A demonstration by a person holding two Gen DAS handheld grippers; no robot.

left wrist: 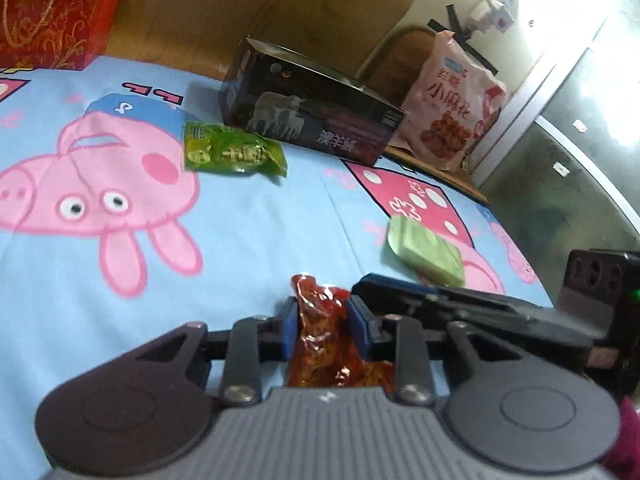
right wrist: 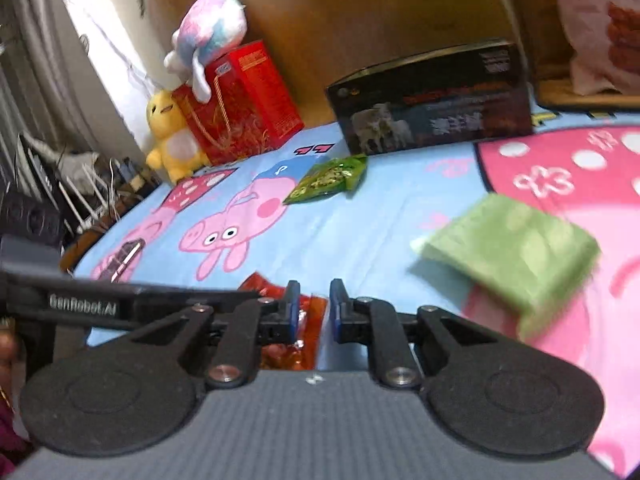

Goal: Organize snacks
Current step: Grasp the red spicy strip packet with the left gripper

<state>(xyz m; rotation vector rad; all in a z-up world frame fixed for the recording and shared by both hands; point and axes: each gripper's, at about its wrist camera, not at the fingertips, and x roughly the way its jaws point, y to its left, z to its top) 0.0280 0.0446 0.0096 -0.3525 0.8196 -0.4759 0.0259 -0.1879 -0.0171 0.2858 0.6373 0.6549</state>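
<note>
- Nearest: left gripper (left wrist: 321,322) clamped on a red spicy-snack packet (left wrist: 320,320), blue pads pressing both sides, just above the Peppa Pig bedsheet (left wrist: 240,240).
- Right gripper (right wrist: 314,312) close beside it, jaws narrowly parted, empty; packet shows behind them, contact unclear.
- Step: looks like carrying the packet toward the open black box (left wrist: 316,120), far centre.
- Next: move it forward and release inside.
- Loose: green snack bag (left wrist: 234,152) near the box, pale green pack (left wrist: 426,252) near right.

Both grippers, left gripper (left wrist: 322,322) and right gripper (right wrist: 314,310), have black linkages, silver rivets, blue-padded fingers (left wrist: 289,328), ribbed grey bodies, and a white "GenRobot.AI" marking.
</note>
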